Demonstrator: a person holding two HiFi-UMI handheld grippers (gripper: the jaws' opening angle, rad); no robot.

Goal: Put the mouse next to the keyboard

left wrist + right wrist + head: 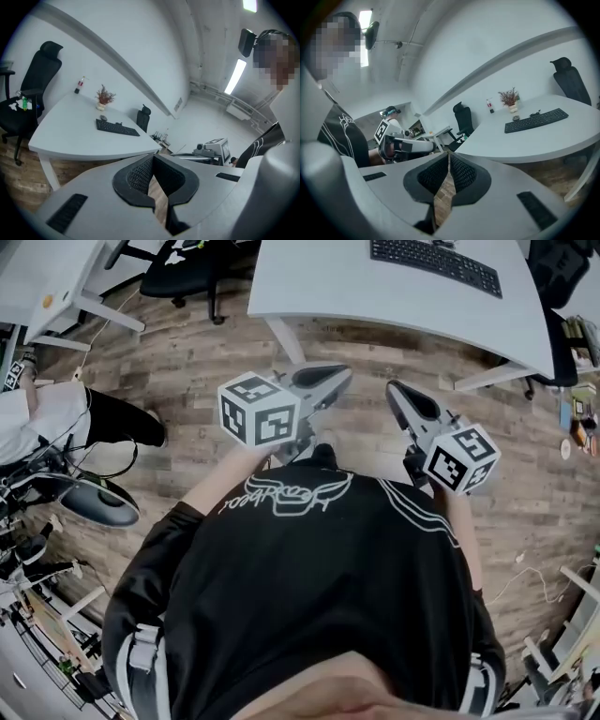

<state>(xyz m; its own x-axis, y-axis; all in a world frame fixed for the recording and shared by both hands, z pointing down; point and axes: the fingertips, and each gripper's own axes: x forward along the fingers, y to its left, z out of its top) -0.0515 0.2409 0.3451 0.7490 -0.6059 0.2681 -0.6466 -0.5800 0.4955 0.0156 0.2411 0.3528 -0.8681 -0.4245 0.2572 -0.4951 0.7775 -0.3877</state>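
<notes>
The left gripper (152,159) and the right gripper (448,158) hang over the wood floor (206,352) short of the desk's (375,296) near edge. Each has its jaws pressed together on nothing. The mouse (103,117) sits toward the desk's back edge, just behind one end of the keyboard (117,127) and between it and a potted plant (104,96), well apart from both grippers.

A long black keyboard (436,263) lies at one o'clock on the white curved desk (356,292) spanning twelve. Over brown wood-plank floor (187,362), the grey left gripper (345,376) and grey right gripper (394,388) point toward twelve, jaws together. A black office chair (187,273) stands at eleven.
</notes>
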